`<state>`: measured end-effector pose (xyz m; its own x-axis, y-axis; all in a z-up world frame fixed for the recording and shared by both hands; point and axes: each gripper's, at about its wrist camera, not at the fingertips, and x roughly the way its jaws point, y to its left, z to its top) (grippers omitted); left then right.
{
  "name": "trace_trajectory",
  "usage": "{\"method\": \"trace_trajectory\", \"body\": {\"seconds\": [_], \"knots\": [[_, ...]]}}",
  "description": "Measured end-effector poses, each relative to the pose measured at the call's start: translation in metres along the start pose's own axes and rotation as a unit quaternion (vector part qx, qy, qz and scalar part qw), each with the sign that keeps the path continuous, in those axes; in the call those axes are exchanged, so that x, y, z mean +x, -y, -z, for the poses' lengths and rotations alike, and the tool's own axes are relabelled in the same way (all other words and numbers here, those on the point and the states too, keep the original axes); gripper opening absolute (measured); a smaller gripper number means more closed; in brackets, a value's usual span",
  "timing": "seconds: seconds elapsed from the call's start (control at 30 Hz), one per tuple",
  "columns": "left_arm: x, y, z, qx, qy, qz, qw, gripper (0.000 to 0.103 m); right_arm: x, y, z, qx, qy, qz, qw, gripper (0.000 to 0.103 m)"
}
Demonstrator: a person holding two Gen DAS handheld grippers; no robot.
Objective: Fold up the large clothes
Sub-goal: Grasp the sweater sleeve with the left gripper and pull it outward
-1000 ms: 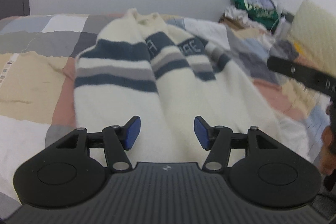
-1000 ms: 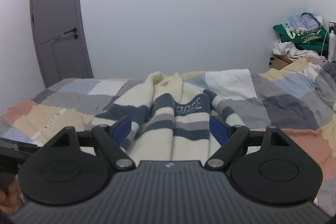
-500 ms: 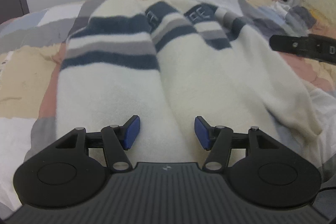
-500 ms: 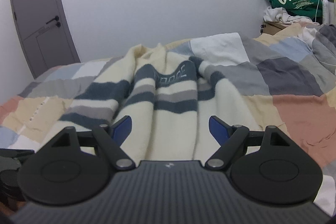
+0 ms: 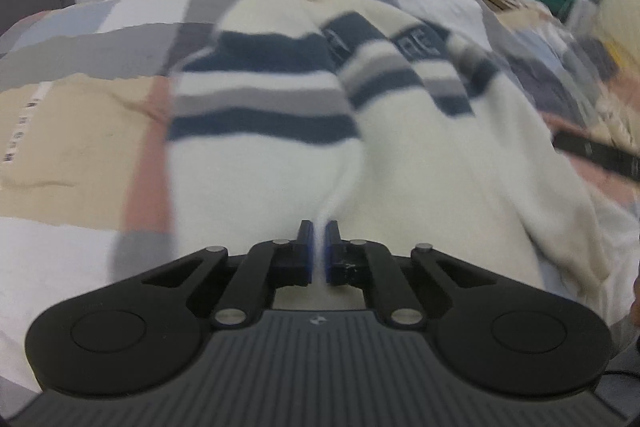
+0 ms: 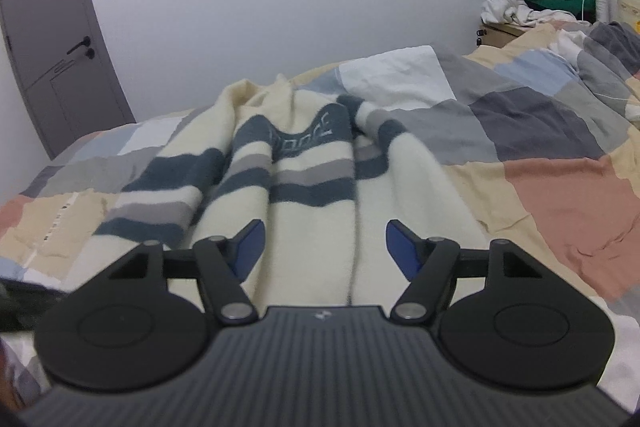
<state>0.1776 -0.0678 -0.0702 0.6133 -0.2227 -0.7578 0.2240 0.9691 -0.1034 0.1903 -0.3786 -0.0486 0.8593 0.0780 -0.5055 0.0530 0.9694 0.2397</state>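
blurring sweater point(image 5: 400, 155) under pinching jaws

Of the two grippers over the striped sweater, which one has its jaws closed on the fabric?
The left gripper: its blue pads pinch a raised ridge of the cream sweater. The right gripper has just been closing but stands open, pads apart.

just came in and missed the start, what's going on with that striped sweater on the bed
A person is folding a cream sweater with navy and grey stripes, spread on a patchwork quilt, using handheld tongs. The left tongs are shut on a pinched ridge of fabric near the hem. The right tongs have just been closing but stand open over the sweater's lower part, with fabric between the pads and no grip yet. The fold itself has not begun.
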Motion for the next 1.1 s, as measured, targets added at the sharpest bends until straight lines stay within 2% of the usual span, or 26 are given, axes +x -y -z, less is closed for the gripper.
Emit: {"method": "trace_trajectory", "body": {"seconds": [0.13,0.23,0.33,0.37,0.47,0.53,0.6,0.73,0.8,0.93,1.07,1.1], "knots": [[-0.028,-0.048,-0.032,-0.023,0.006,-0.036,0.9991,0.006,-0.002,0.000,-0.001,-0.005,0.007,-0.006,1.000,0.070],[-0.047,-0.084,-0.063,0.008,0.023,-0.095,0.9952,0.006,0.002,-0.002,-0.002,-0.010,0.008,-0.006,1.000,0.070],[-0.062,-0.129,-0.100,-0.002,0.036,-0.148,0.9883,0.006,0.006,-0.001,-0.003,-0.015,0.011,0.000,1.000,0.070],[-0.065,-0.141,-0.111,-0.001,0.042,-0.168,0.9848,0.006,0.007,0.001,-0.004,-0.013,0.013,0.002,1.000,0.070],[-0.060,-0.181,-0.145,0.010,0.061,-0.247,0.9671,0.006,0.012,0.006,-0.005,-0.008,0.012,0.009,1.000,0.070],[-0.043,-0.203,-0.162,0.035,0.066,-0.306,0.9490,0.006,0.019,0.011,-0.006,0.000,0.008,0.013,1.000,0.070],[-0.021,-0.230,-0.175,0.014,0.056,-0.332,0.9416,0.006,0.025,0.017,-0.008,0.005,0.000,0.016,1.000,0.069],[0.036,-0.269,-0.178,-0.005,0.025,-0.367,0.9300,0.006,0.033,0.031,-0.010,0.011,0.002,0.042,0.999,0.069],[0.062,-0.287,-0.175,-0.018,0.006,-0.373,0.9275,0.006,0.038,0.037,-0.010,0.007,0.000,0.058,0.998,0.069],[0.091,-0.320,-0.168,-0.075,-0.013,-0.358,0.9305,0.006,0.053,0.048,-0.010,0.004,-0.008,0.077,0.997,0.069],[0.094,-0.315,-0.165,-0.075,-0.012,-0.353,0.9326,0.007,0.061,0.060,-0.009,-0.005,-0.004,0.097,0.995,0.069],[0.091,-0.313,-0.164,-0.078,-0.008,-0.351,0.9332,0.010,0.063,0.064,-0.009,0.000,-0.003,0.106,0.994,0.069]]}}
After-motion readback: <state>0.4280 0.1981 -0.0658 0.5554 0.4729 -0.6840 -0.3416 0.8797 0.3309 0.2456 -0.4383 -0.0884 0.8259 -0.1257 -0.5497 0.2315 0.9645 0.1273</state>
